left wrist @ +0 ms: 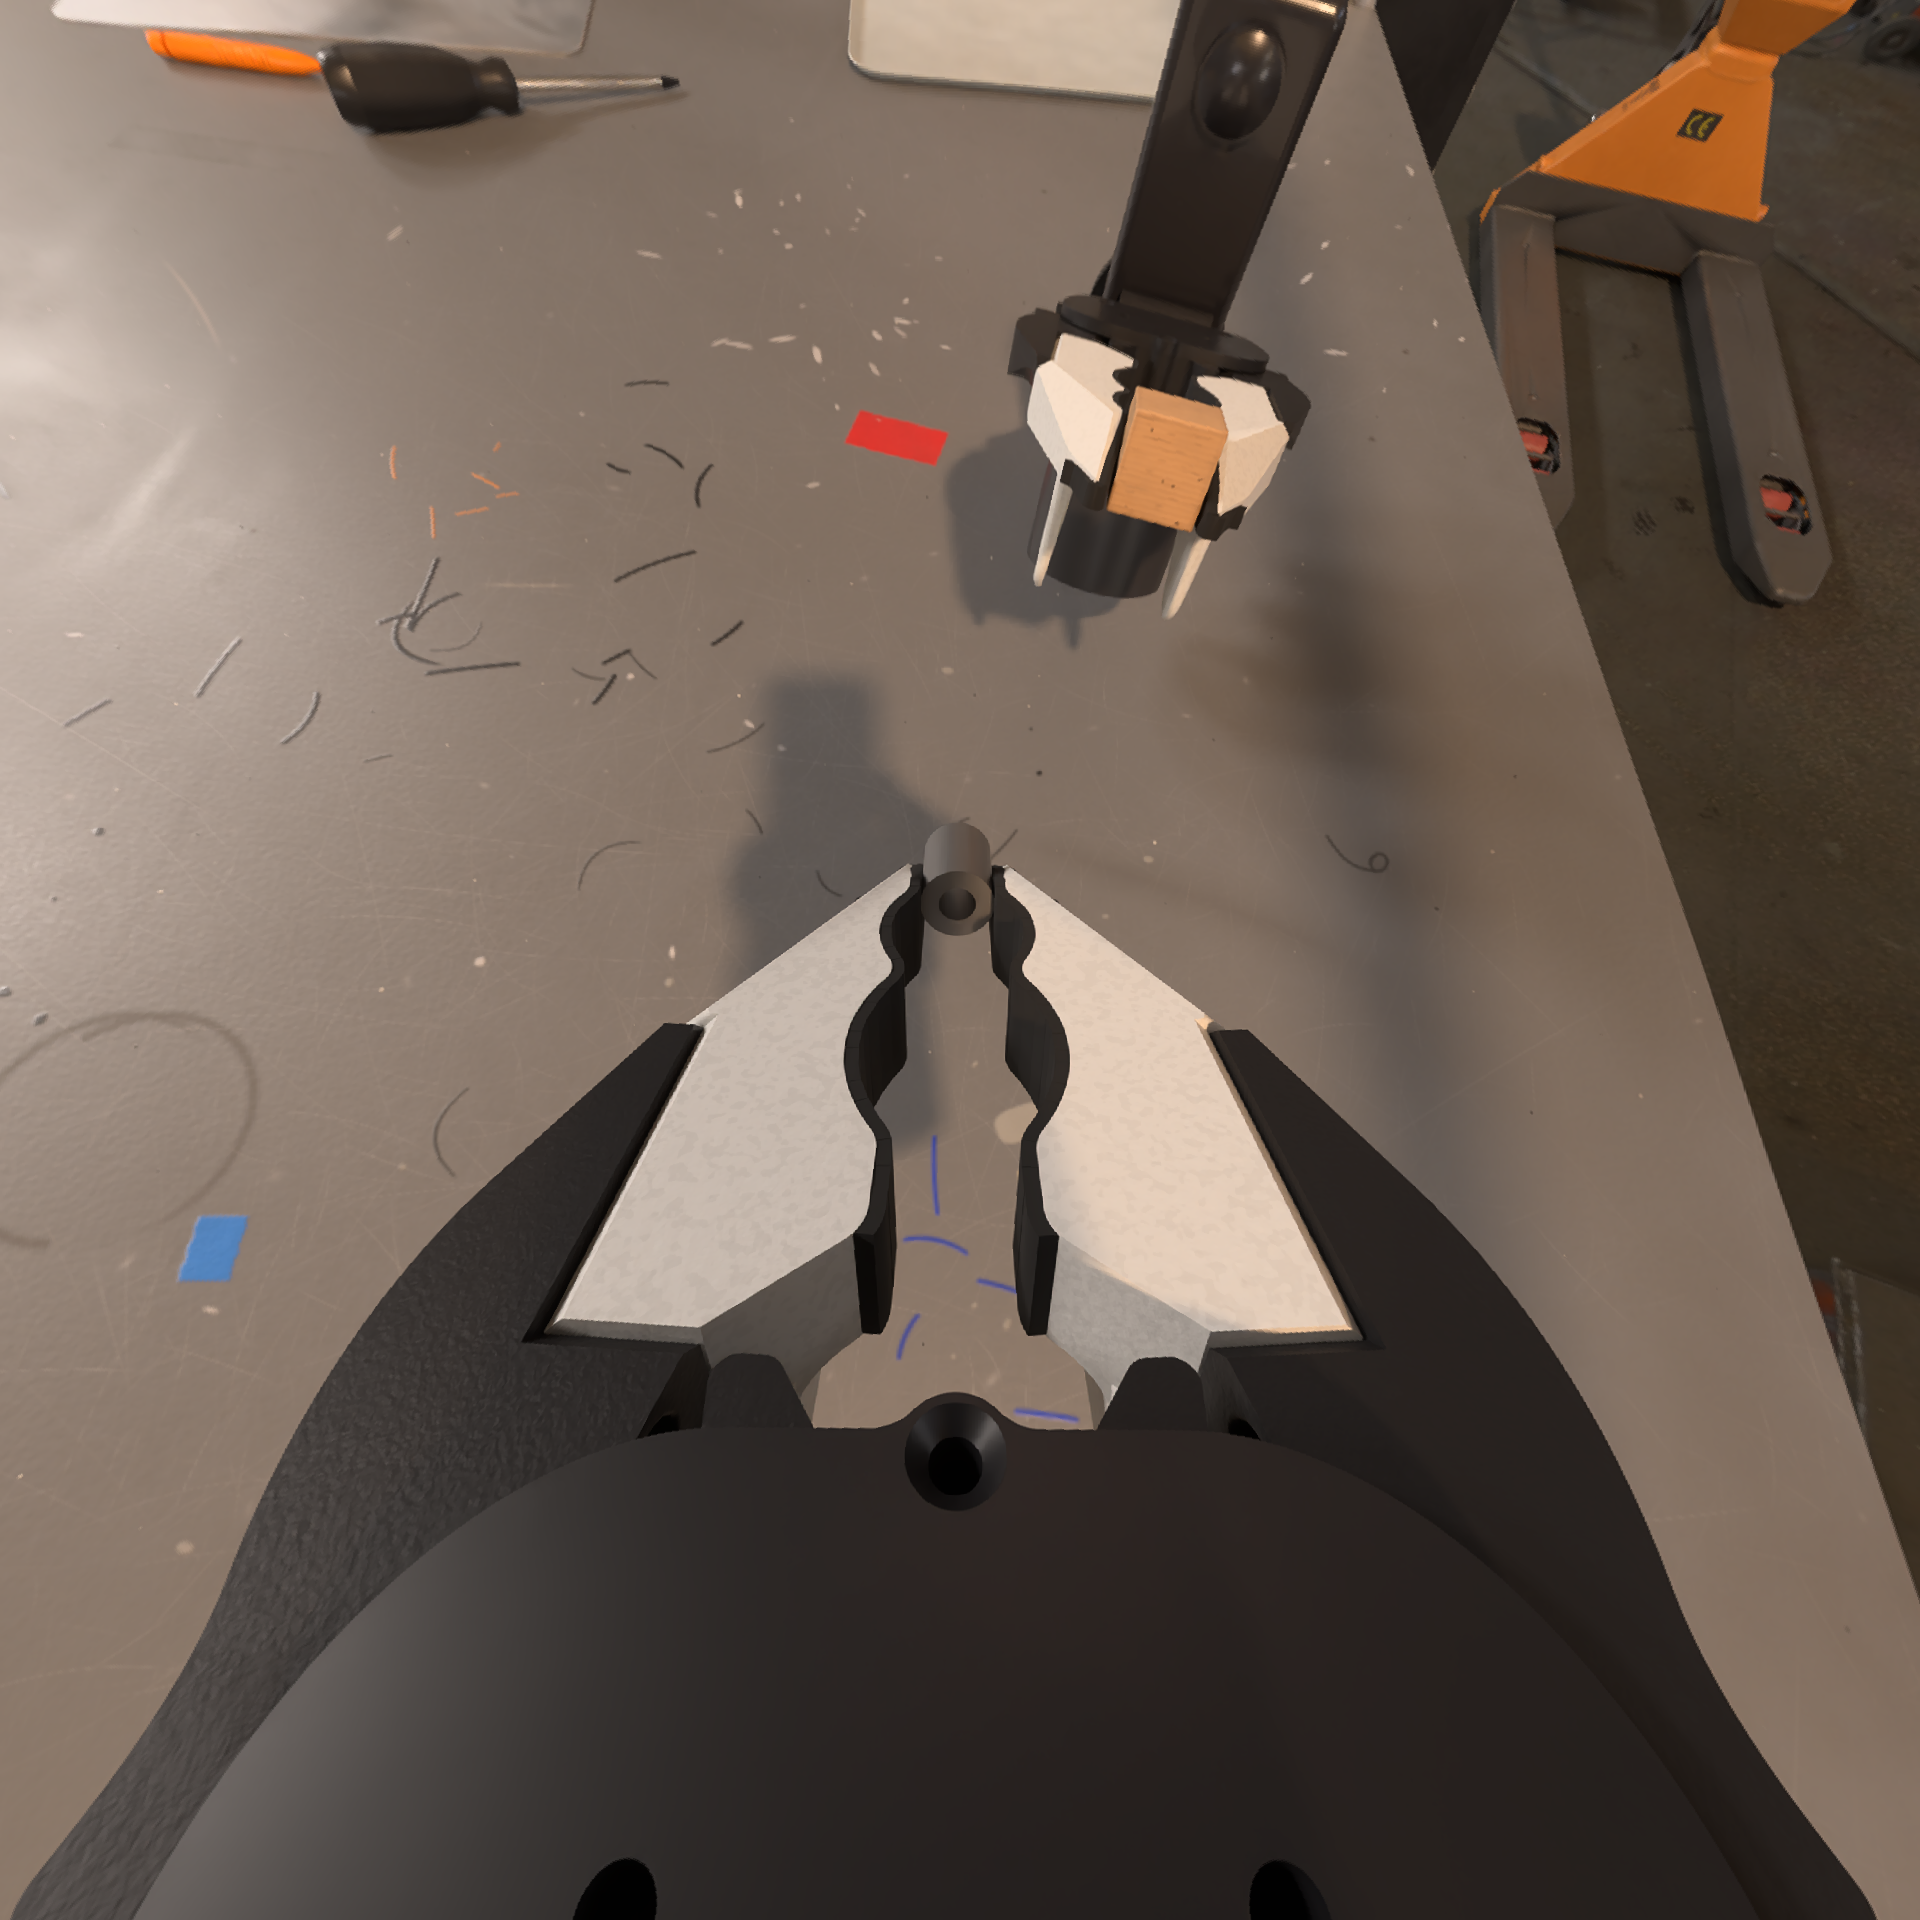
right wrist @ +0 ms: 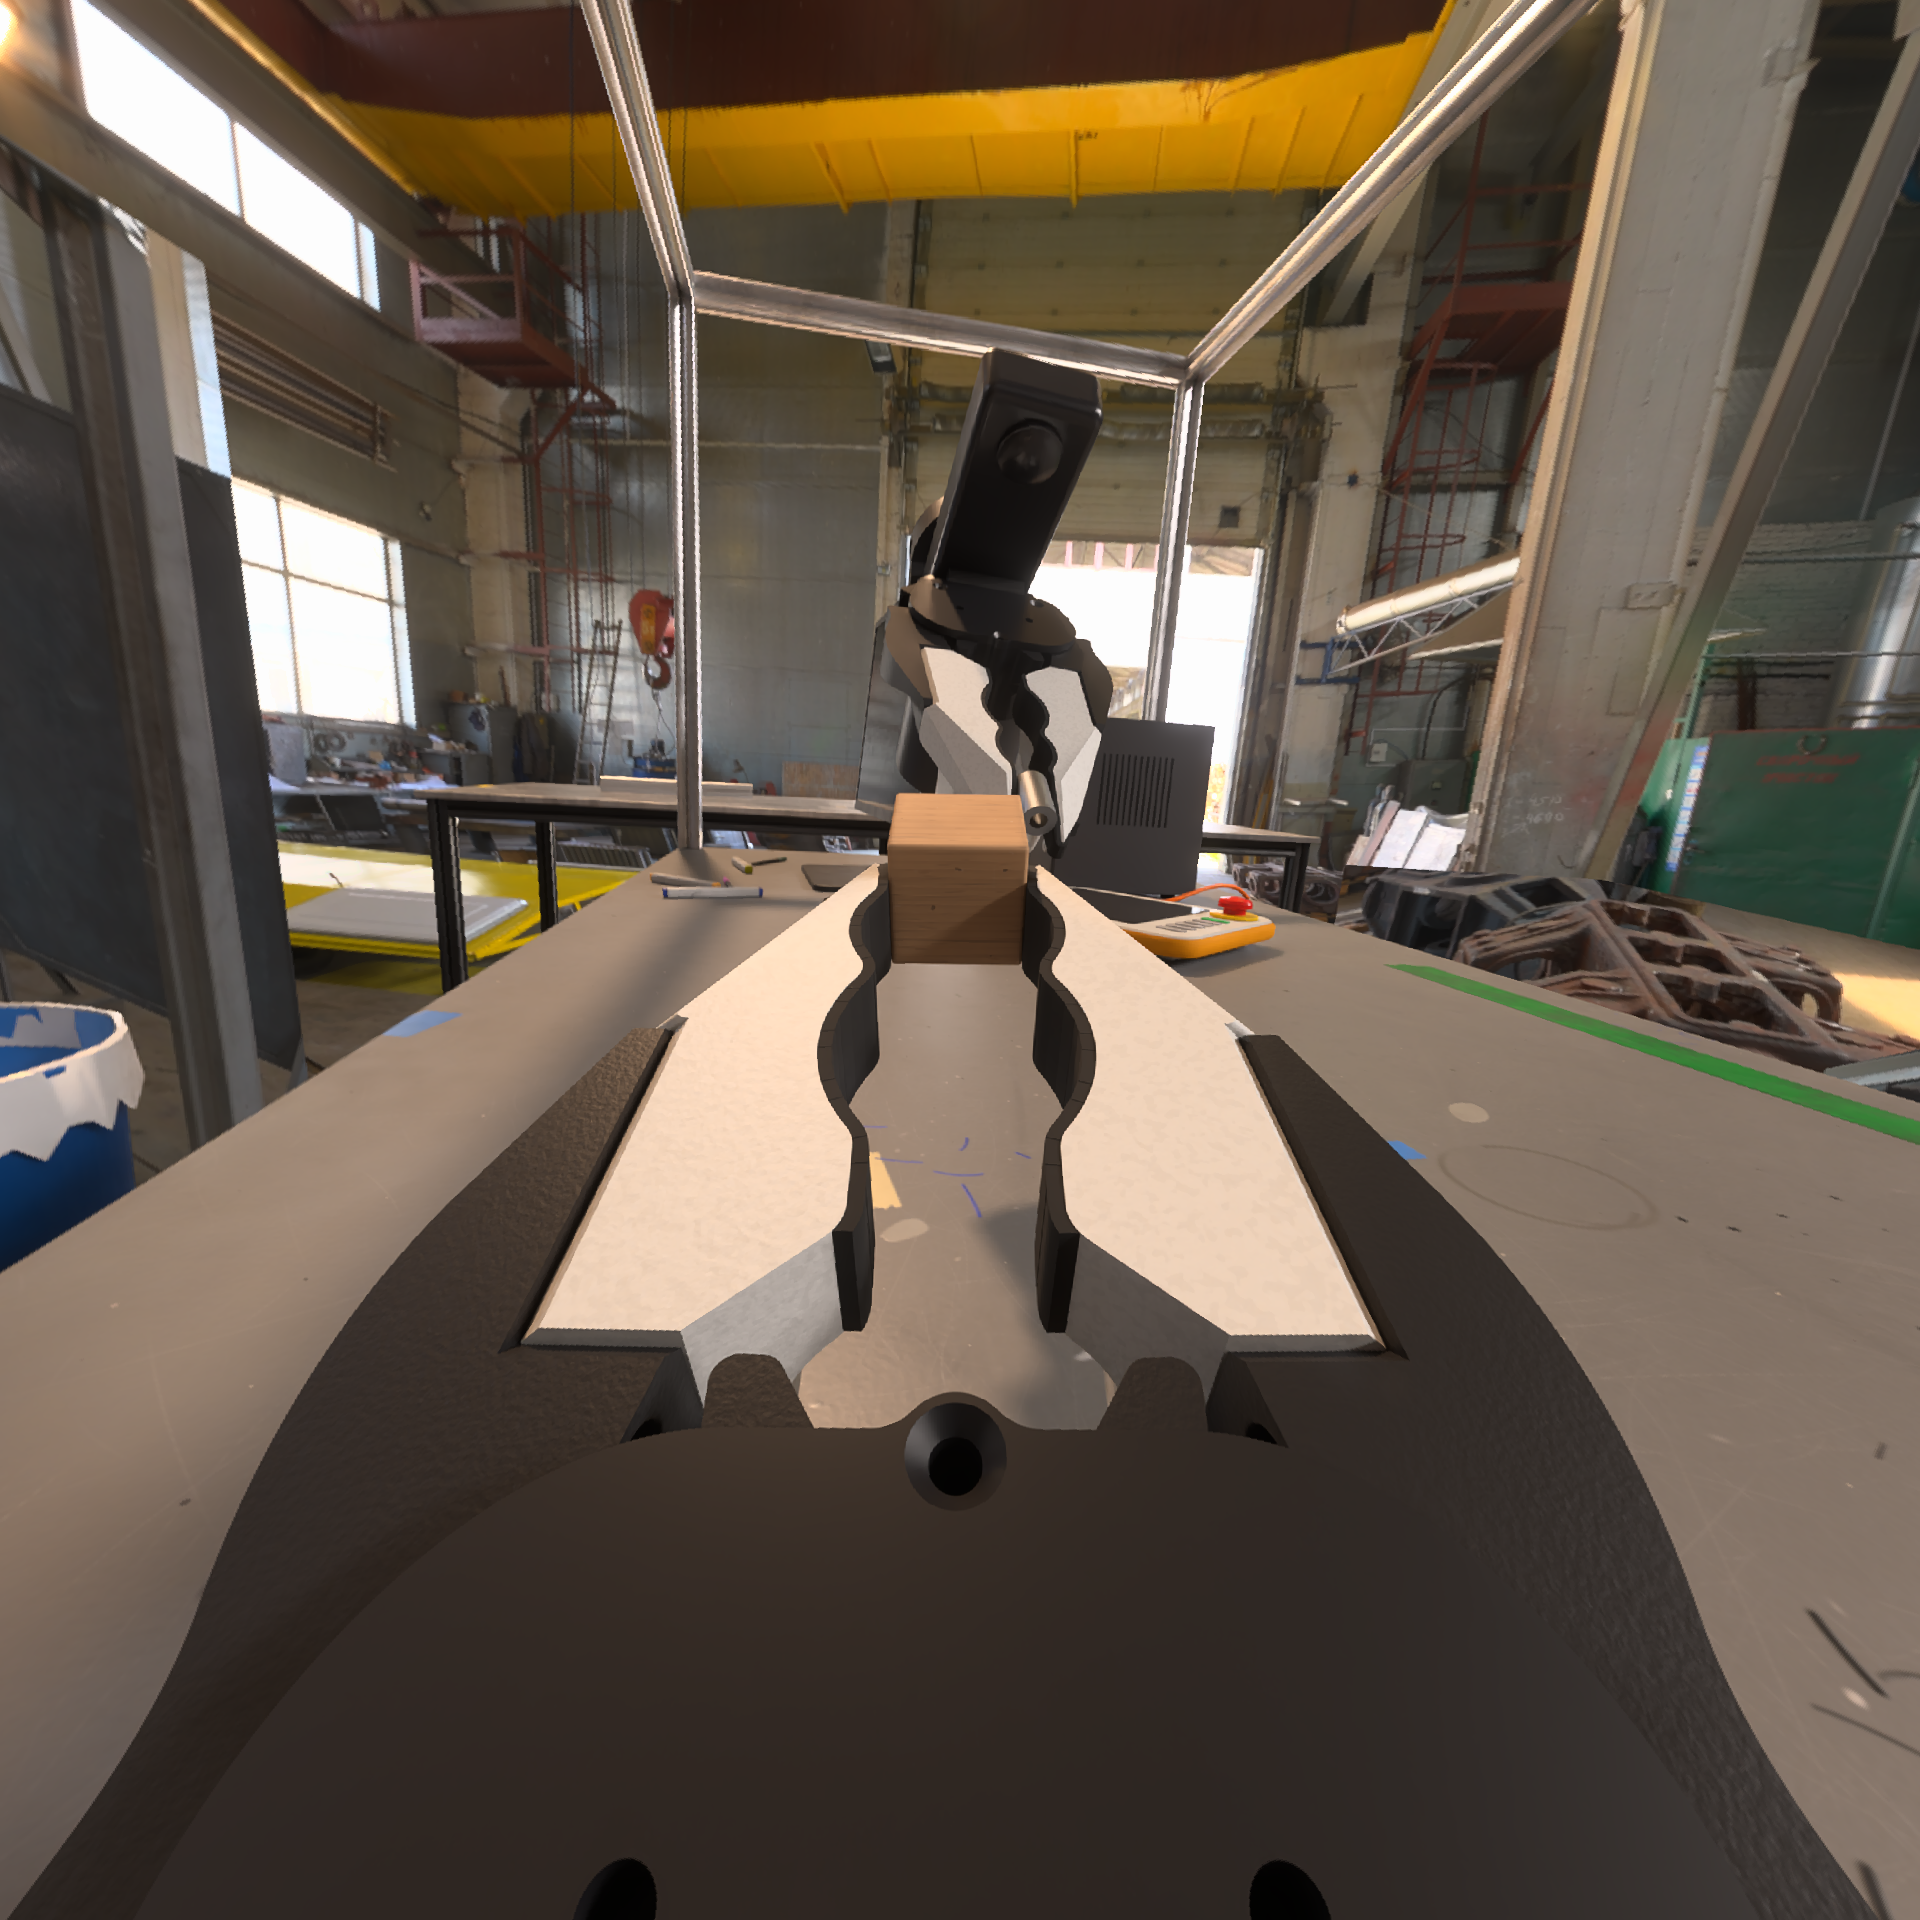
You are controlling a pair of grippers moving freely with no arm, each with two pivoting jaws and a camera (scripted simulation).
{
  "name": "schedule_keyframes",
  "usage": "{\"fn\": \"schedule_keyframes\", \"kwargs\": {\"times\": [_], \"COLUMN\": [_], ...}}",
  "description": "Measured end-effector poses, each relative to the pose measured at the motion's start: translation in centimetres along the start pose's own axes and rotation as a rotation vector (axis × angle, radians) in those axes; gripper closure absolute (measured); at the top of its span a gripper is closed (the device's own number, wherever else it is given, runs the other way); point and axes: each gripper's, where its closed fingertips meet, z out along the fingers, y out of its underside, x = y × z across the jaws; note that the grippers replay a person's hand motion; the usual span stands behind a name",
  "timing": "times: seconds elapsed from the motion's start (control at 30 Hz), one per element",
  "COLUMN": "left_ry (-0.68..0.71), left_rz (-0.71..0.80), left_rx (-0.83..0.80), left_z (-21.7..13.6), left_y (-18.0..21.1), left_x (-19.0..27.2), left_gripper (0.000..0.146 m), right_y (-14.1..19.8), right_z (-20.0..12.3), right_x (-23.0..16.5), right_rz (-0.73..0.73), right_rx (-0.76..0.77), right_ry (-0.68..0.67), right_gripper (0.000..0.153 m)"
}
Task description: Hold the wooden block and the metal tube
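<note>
Grey metal tube [left wrist: 957, 891], short and hollow, is sitting pinched between the fingertips of the left gripper [left wrist: 957, 902], its open bore facing the left wrist camera. The tube is hanging clear above the grey worktable [left wrist: 312, 831], which is carrying pencil scribbles and pale flecks. Beyond the tube, to its upper right, the right gripper [left wrist: 1148, 520] is clamping the wooden block [left wrist: 1166, 457] between its white fingers, raised off the table over its own shadow. A red tape patch [left wrist: 896, 436] is lying on the table just left of that block, and a blue tape patch [left wrist: 213, 1247] is lying well to the lower left of the tube. A black-handled screwdriver [left wrist: 457, 88] is resting near the table's far edge.

In the right wrist view, the wooden block [right wrist: 957, 878] is filling the gap between the fingertips of the right gripper [right wrist: 957, 904]. Behind the block, the left gripper [right wrist: 1013, 748] is pointing downward, gripping the metal tube [right wrist: 1036, 800] just beside the block's upper right corner; whether they touch cannot be told.
</note>
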Motion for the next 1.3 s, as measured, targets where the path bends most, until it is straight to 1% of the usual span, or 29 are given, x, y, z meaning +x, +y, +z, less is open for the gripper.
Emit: {"fn": "schedule_keyframes", "kwargs": {"times": [0.1, 0.23, 0.4, 0.5, 0.7, 0.83, 1.0, 1.3], "left_ry": [-0.003, -0.003, 0.005, 0.014, -0.014, 0.009, 0.076, 0.037], "left_rz": [-0.007, -0.027, 0.010, 0.006, 0.082, 0.103, 0.058, 0.062], "left_rx": [0.017, 0.016, 0.038, 0.043, -0.034, -0.041, 0.060, 0.075], "left_z": [0.0, 0.1, -0.3, -0.5, -0.2, -0.2, -0.3, -0.3], "left_y": [-0.3, -0.2, -0.2, -0.3, -0.1, -0.4, -1.0, -1.3], "left_x": [0.1, 0.0, 0.3, 0.6, 0.7, 0.8, 1.3, 1.9], "left_gripper": [0.135, 0.135, 0.135, 0.135, 0.135, 0.135, 0.135, 0.135], "right_y": [-0.2, -0.1, -0.1, -0.1, 0.2, 0.2, -0.1, -0.3], "right_z": [-0.1, 0.0, 0.2, 0.2, -0.1, -0.2, -0.2, -0.5], "right_x": [0.1, 0.0, -0.2, -0.4, -0.5, -0.6, -0.8, -0.9], "right_rz": [0.015, 0.021, 0.032, 0.032, 0.033, 0.053, 0.064, 0.066], "right_rx": [0.019, 0.009, 0.016, 0.019, -0.001, 0.013, 0.041, 0.070], "right_ry": [0.004, 0.005, -0.016, -0.028, -0.052, -0.071, -0.090, -0.109], "right_gripper": [0.129, 0.129, 0.129, 0.129, 0.129, 0.129, 0.129, 0.129]}}
